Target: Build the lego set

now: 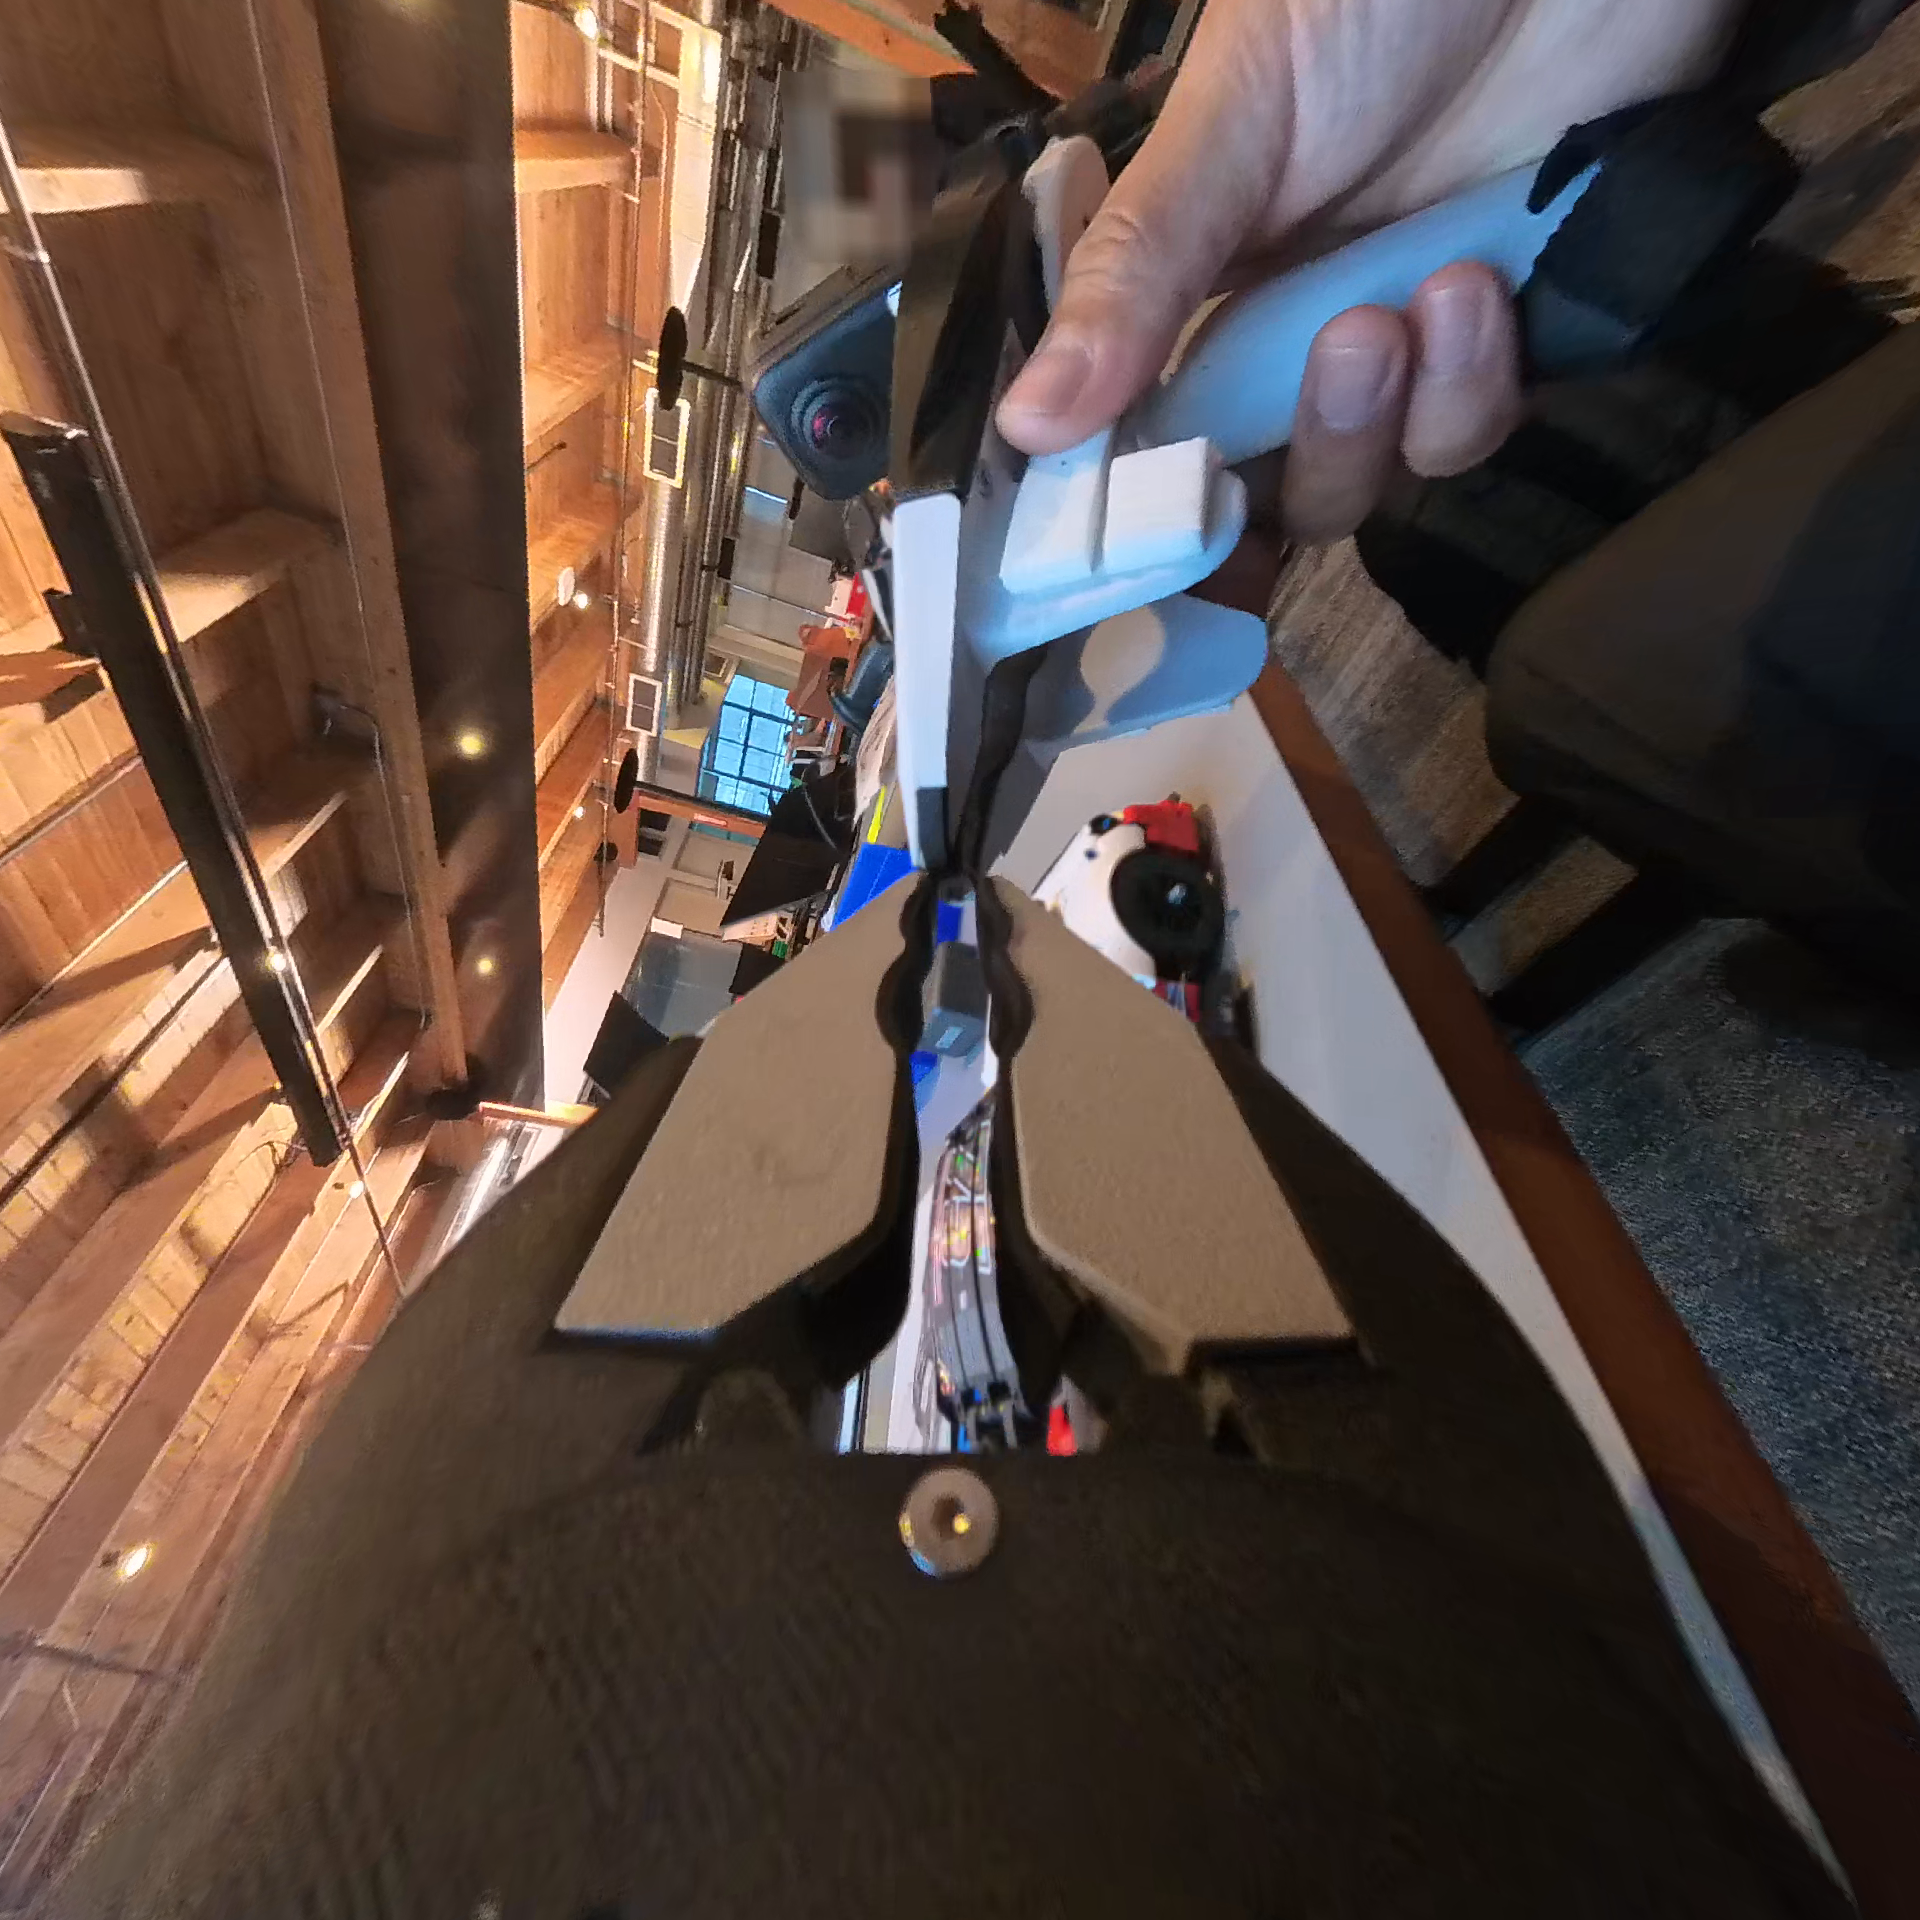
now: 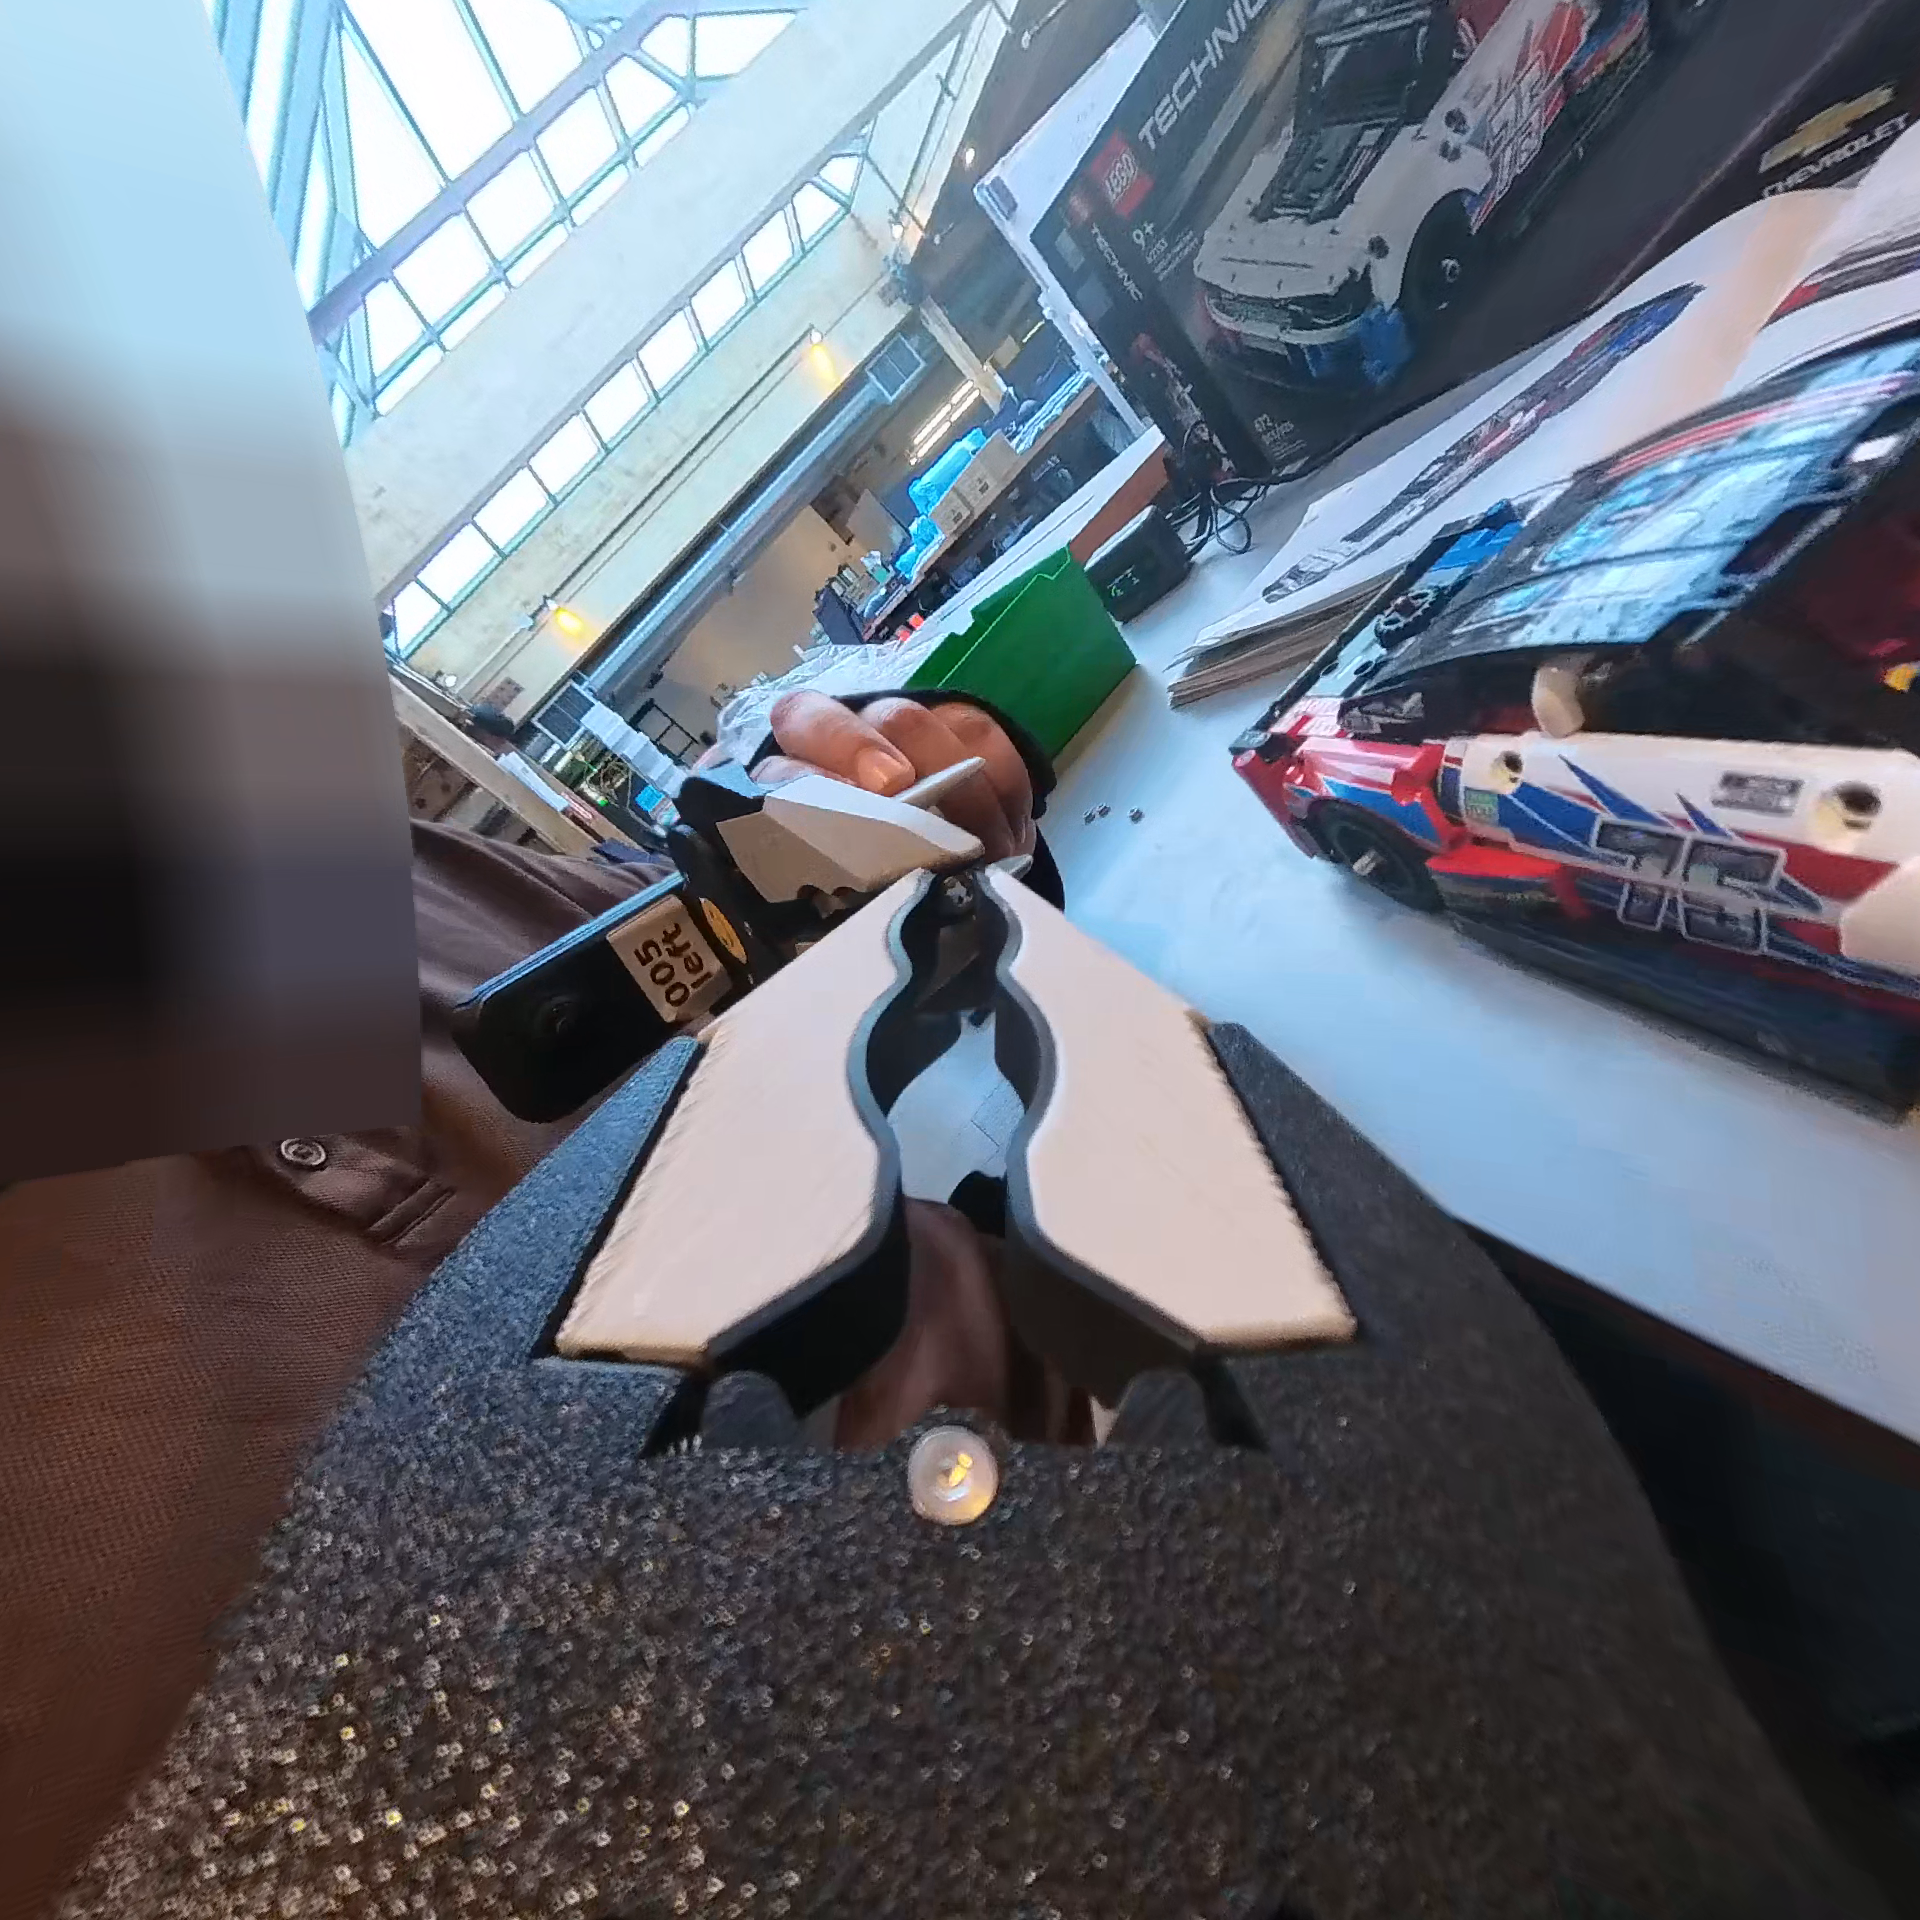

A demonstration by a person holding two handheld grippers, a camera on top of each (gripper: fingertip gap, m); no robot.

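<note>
Lego piece (image 1: 954, 992), pinched in left claw (image 1: 956, 894)

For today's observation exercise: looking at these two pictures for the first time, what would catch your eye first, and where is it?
The red, white and blue toy race car stands out first, sitting on the white table on the right of the right wrist view. Next, the two tongs meet tip to tip in mid-air: the left tongs grip a small grey piece, while the right tongs pinch a small dark part.

Green plastic bin (image 2: 1023, 649) on white tabletop (image 2: 1299, 997), near small black box (image 2: 1138, 566) with tangled cables; skylight windows (image 2: 499, 156) overhead; grey carpet (image 1: 1714, 1195).
</note>
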